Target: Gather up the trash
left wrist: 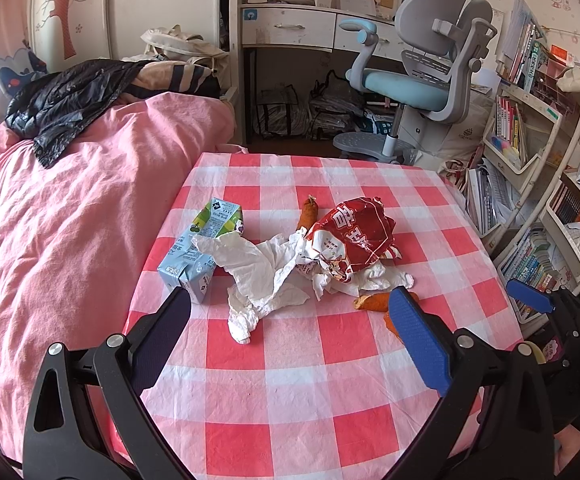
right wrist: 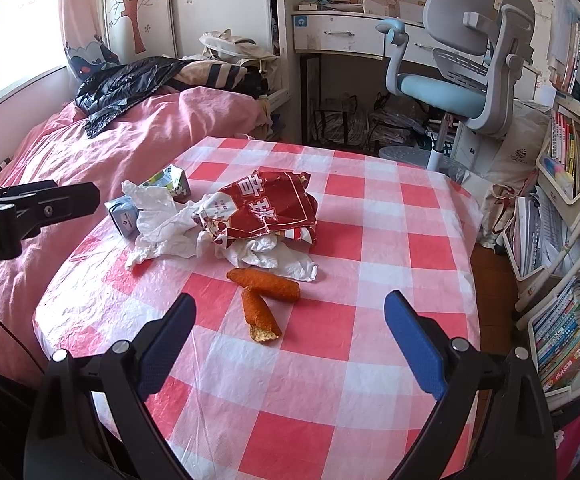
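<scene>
Trash lies in the middle of a red-and-white checked table (left wrist: 281, 360) (right wrist: 370, 240). A crumpled red snack wrapper (left wrist: 354, 228) (right wrist: 265, 204) rests on white tissue (left wrist: 257, 268) (right wrist: 161, 224). A blue-green drink carton (left wrist: 197, 248) (right wrist: 123, 210) lies at the left. Two orange food sticks (right wrist: 265, 280) (right wrist: 259, 314) sit nearest the right gripper; one food stick (left wrist: 374, 302) shows partly behind my left gripper's right finger, and a third stick (left wrist: 309, 214) lies behind the wrapper. My left gripper (left wrist: 290, 320) is open just short of the tissue. My right gripper (right wrist: 290, 332) is open around the near stick's end.
A pink-covered bed (left wrist: 69, 220) with a black jacket (left wrist: 65, 104) borders the table's left side. A grey-blue desk chair (left wrist: 422, 80) and desk stand beyond the far edge. Bookshelves (left wrist: 550, 200) crowd the right side. The right gripper's blue fingers (left wrist: 530, 296) show at the table's right edge.
</scene>
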`<state>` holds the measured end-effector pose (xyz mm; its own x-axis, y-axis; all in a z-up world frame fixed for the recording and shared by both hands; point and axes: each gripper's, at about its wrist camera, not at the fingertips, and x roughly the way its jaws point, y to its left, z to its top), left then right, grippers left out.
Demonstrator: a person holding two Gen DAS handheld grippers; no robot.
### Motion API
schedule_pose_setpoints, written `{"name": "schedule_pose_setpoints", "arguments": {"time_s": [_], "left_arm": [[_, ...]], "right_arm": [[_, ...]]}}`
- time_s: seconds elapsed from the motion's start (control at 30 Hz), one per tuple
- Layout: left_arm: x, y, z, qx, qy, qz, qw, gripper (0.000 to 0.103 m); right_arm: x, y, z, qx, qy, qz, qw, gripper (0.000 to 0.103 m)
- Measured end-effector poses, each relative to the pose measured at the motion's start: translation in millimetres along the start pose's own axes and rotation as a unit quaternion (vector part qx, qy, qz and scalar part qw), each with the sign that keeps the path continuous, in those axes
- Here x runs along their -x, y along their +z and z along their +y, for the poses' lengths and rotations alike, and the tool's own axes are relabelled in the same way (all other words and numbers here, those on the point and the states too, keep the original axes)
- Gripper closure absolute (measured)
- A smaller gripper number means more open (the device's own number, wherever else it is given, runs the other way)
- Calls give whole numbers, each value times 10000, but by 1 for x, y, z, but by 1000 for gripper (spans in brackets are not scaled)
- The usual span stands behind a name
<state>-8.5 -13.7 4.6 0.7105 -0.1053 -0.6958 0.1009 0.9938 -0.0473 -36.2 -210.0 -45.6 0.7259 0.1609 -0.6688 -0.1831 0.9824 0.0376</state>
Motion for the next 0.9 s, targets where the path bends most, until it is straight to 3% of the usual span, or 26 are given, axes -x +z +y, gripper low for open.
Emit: {"name": "schedule_pose_setpoints", "arguments": {"time_s": [0.9], "left_arm": [[1,2,1,1,9,9,10000,8]], "right_arm": [[-2,1,2,9,11,15,10000,12]]}}
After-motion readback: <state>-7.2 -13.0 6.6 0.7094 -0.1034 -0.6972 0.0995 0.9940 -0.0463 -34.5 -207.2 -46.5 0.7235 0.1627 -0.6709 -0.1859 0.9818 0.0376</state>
